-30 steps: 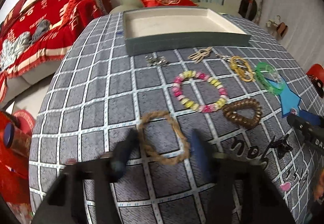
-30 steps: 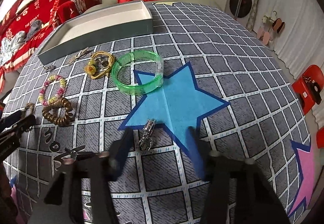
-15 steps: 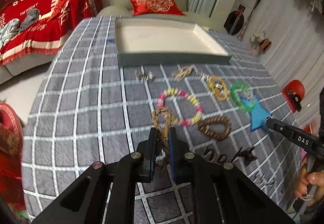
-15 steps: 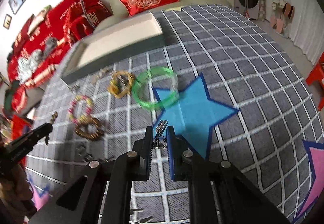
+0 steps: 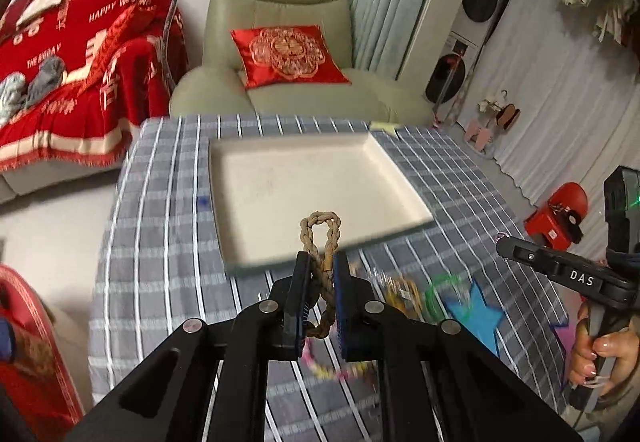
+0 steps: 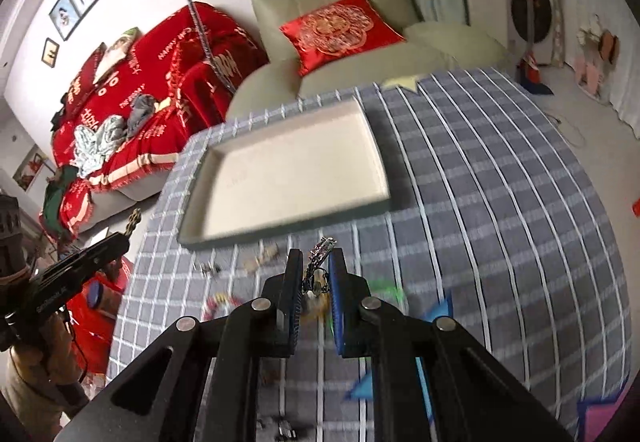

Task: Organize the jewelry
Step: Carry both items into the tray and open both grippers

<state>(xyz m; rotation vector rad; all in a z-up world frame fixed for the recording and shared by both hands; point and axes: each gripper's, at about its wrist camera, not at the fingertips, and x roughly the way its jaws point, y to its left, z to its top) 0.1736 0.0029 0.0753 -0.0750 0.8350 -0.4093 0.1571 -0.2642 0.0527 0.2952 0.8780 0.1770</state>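
Note:
My left gripper (image 5: pixel 320 262) is shut on a braided rope bracelet (image 5: pixel 321 232), held in the air in front of the near edge of the shallow cream-lined tray (image 5: pixel 394 178). My right gripper (image 6: pixel 315 260) is shut on a small silver chain piece (image 6: pixel 320 248), also lifted, just short of the tray (image 6: pixel 378 150). The right gripper shows in the left wrist view (image 5: pixel 504 242), and the left gripper shows in the right wrist view (image 6: pixel 128 232). Below lie the green bangle (image 5: pixel 442 288), a yellow bracelet (image 5: pixel 402 294) and a pink-yellow bead bracelet (image 5: pixel 332 368), all blurred.
The round table has a grey checked cloth (image 5: pixel 160 242) with a blue star patch (image 5: pixel 476 316). A green armchair with a red cushion (image 5: pixel 286 56) stands behind it, a red-covered sofa (image 5: pixel 72 82) to the left, and a red stool (image 5: pixel 560 214) to the right.
Both grippers closed on their pieces and have lifted them off the table, moving forward towards the tray.

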